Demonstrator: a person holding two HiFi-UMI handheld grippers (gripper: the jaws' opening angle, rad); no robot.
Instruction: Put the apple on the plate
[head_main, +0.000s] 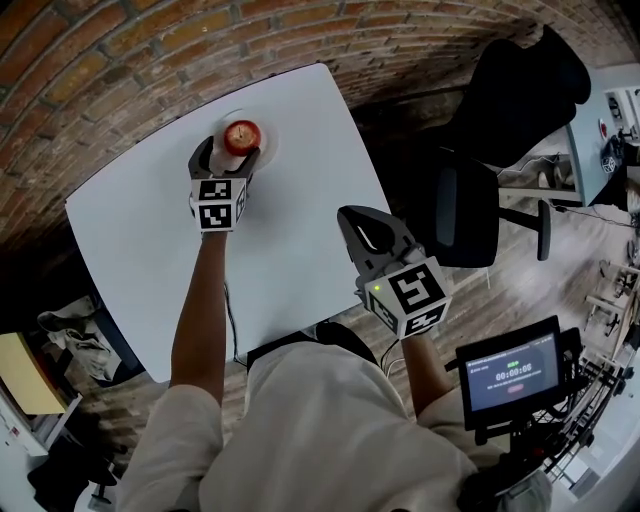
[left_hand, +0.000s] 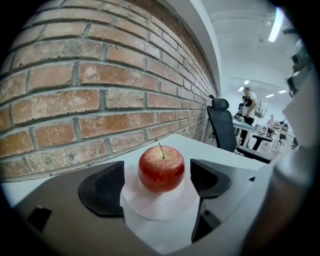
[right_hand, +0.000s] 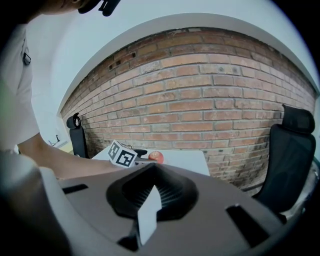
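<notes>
- the apple (left_hand: 161, 168) stands stem up on the plate (left_hand: 155, 206), near the far edge of the tabletop (head_main: 300, 250); the plate holds nothing else.
- the left gripper (head_main: 229, 152) is nearer, its jaws spread either side of the apple, clear of it.
- the right gripper (right_hand: 152, 185) is pressed together, empty, over the near right edge.

Brick wall (head_main: 150, 40), white table (head_main: 300, 180), black chair (head_main: 468, 215)

apple (left_hand: 161, 169): glossy smooth skin. plate (left_hand: 150, 206): matt white. table (head_main: 300, 200): smooth matt white. wall (left_hand: 75, 100): rough brick. left hand-held gripper (left_hand: 159, 181): grey matt plastic, pads (left_hand: 102, 189) black, textured.
</notes>
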